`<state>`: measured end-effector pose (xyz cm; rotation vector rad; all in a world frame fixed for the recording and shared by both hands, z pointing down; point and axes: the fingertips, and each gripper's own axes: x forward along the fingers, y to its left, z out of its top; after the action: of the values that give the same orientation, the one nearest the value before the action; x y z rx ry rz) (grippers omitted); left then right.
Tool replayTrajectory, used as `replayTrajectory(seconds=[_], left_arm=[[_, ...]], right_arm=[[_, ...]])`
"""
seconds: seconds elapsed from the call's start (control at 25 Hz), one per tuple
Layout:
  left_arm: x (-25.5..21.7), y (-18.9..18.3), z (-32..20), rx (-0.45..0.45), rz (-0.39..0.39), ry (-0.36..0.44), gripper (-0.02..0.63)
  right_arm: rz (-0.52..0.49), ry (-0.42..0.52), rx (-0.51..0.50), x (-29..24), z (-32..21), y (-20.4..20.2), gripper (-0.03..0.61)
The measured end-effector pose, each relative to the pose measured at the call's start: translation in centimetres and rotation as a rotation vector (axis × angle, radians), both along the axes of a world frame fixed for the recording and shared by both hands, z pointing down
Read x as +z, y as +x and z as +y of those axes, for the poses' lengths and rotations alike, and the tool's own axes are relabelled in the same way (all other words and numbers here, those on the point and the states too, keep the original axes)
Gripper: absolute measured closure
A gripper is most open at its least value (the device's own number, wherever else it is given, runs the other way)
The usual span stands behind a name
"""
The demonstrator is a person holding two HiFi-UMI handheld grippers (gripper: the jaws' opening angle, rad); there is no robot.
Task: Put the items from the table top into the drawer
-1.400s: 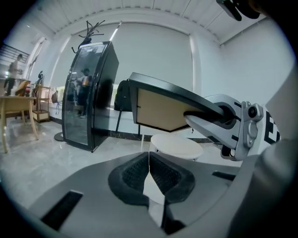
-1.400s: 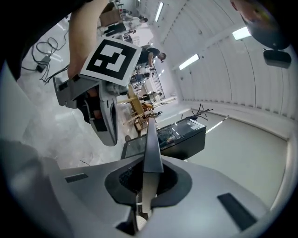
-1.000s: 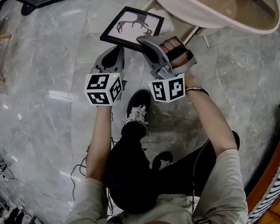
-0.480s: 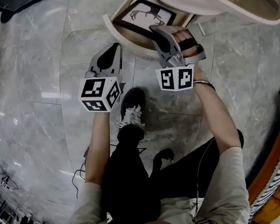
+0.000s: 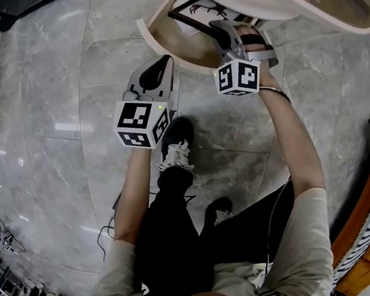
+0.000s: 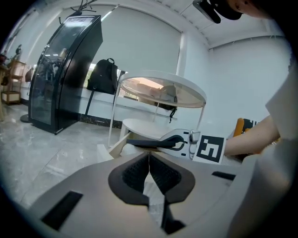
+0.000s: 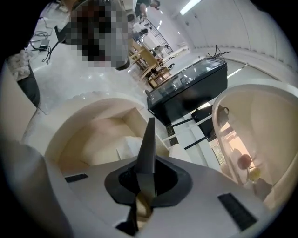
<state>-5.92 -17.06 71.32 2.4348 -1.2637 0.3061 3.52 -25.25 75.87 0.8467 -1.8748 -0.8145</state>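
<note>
The right gripper (image 5: 226, 34) is clenched on the near right edge of the frame (image 5: 202, 10), a black one with a dark animal drawing on white. The frame sits over the open drawer (image 5: 159, 38), and its far part is hidden under the rim of the round table (image 5: 288, 3). From the right gripper's own view, the jaws of the right gripper (image 7: 148, 175) pinch the frame (image 7: 149, 137), seen edge-on and pointing out over the pale curved wall of the drawer (image 7: 93, 135). The table (image 7: 251, 125) is at the right of that view. Whether the frame touches the drawer, no view shows. The left gripper (image 5: 162, 68) is to the left of and nearer than the right one, over the grey marble floor (image 5: 58, 96) just short of the drawer's near rim. In its own view the jaws of the left gripper (image 6: 149, 160) are pressed together with nothing between them. Beyond them the frame (image 6: 146, 143) lies almost level in the right gripper (image 6: 176, 139), above the drawer (image 6: 114, 148) and below the table (image 6: 160, 88). A black shoe (image 5: 178, 135) stands on the floor near the left gripper's cube (image 5: 141, 123)
</note>
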Motion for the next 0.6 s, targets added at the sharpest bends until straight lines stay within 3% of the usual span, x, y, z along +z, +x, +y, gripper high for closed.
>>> replayTrajectory(seconds=[0.32,0.6], left_arm=[[1.5,2.1,1.3,0.068,-0.027,-0.026,0.592],[1.6,2.2,1.6,0.079,-0.021,-0.036,0.592]], right_arm=[[-0.006,-0.103,-0.013,2.0,-1.1,-0.7,0.535],[-0.152,-0.328,-0.017,2.8,0.1,-0.6,0.425]])
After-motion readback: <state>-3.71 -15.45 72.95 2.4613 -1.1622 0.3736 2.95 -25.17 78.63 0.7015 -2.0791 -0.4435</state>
